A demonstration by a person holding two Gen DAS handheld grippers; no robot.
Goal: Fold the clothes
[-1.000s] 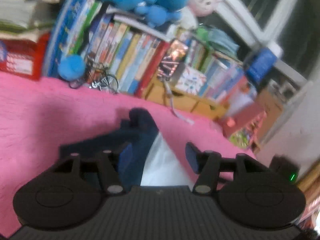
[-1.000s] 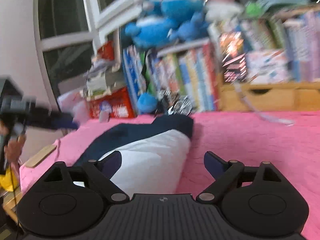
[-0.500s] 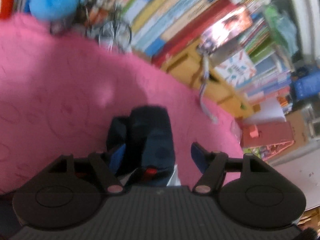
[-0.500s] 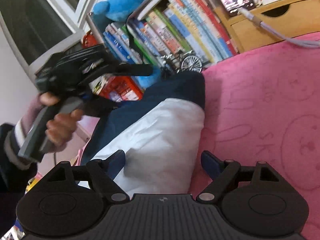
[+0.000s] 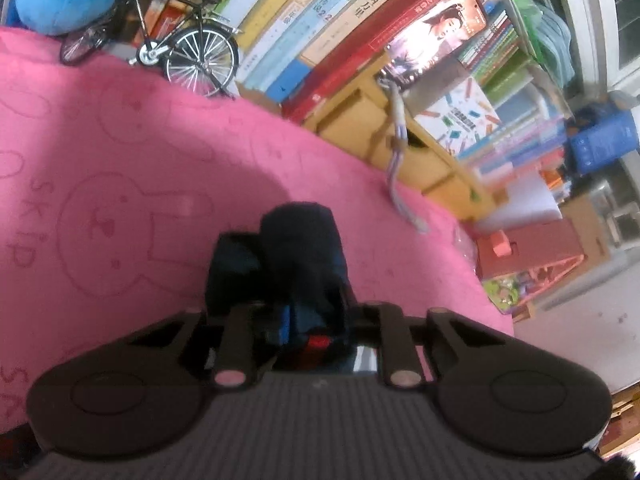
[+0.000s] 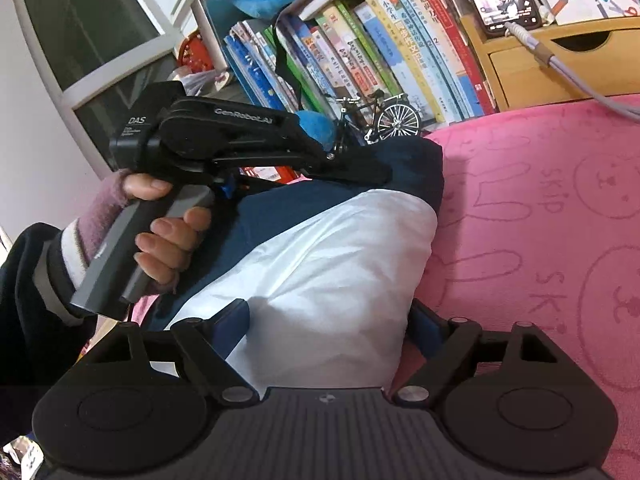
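Left wrist view: left gripper [image 5: 308, 320] closing, fingers narrow, dark navy cuff of the garment [image 5: 300, 256] bunched between them over the pink blanket [image 5: 120, 160]. Right wrist view: right gripper [image 6: 328, 320] with fingers [image 6: 234, 318] wide, white body of the garment [image 6: 332, 272] lying between them, not pinched. Left hand [image 6: 168, 236] beside the garment's navy edge, near a toy bicycle [image 6: 380, 118].

The left gripper [image 5: 310, 320] fingertips are buried in the dark garment [image 5: 298, 256], the garment's near end passes beneath the right gripper [image 6: 328, 324] body, and the hand [image 6: 168, 236] hides the garment behind it.
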